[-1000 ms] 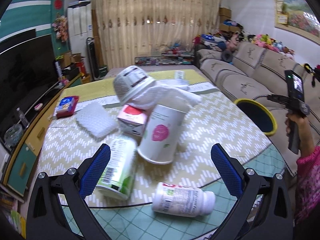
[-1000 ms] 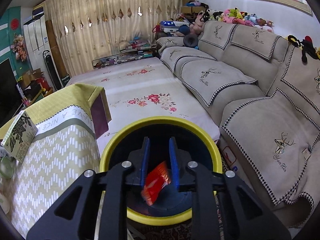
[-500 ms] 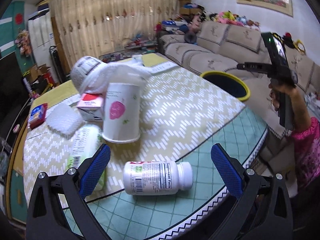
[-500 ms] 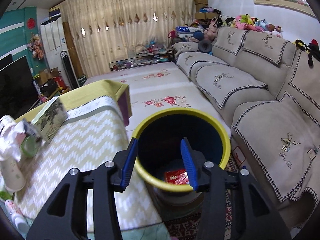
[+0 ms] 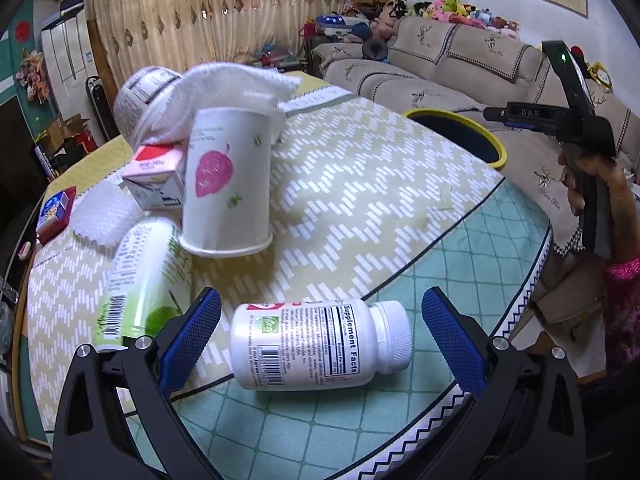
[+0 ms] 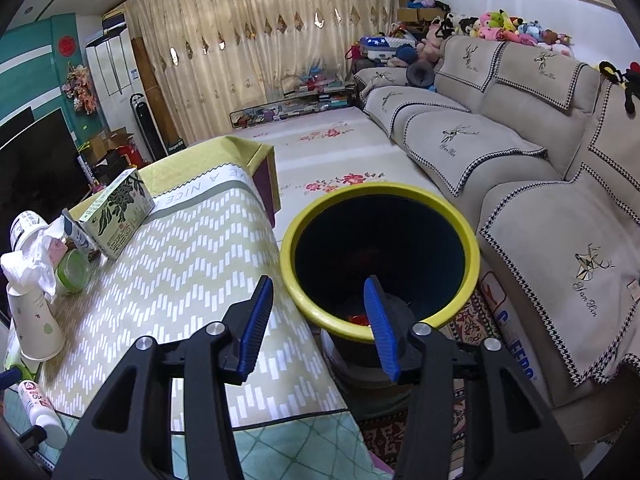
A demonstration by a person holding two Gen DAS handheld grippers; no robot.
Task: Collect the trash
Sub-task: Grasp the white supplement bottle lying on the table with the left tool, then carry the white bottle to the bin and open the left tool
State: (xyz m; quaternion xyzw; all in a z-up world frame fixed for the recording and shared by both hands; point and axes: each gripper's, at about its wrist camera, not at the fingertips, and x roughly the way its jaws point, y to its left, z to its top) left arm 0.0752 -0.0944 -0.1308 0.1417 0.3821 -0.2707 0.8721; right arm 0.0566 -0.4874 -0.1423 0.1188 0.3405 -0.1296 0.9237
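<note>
My left gripper (image 5: 322, 332) is open, its blue pads on either side of a white supplement bottle (image 5: 320, 344) lying on its side at the table's near edge. Behind it lie a green can (image 5: 140, 280), an upturned paper cup (image 5: 228, 188) with a tissue (image 5: 236, 88), a pink carton (image 5: 158, 176) and a white jar (image 5: 140, 96). My right gripper (image 6: 318, 320) is open and empty, above the near rim of the yellow-rimmed bin (image 6: 380, 256). A red wrapper (image 6: 358, 318) lies at the bin's bottom. The bin (image 5: 456, 132) also shows in the left wrist view.
A green-leaf box (image 6: 120, 212) stands on the table's far part. A sofa (image 6: 520, 160) runs along the right, close to the bin. A white mesh pad (image 5: 104, 216) and a red-blue packet (image 5: 56, 212) lie at the table's left.
My right gripper opened and dropped the red wrapper into the bin, then drew back toward the table. My left gripper moved in around the white supplement bottle.
</note>
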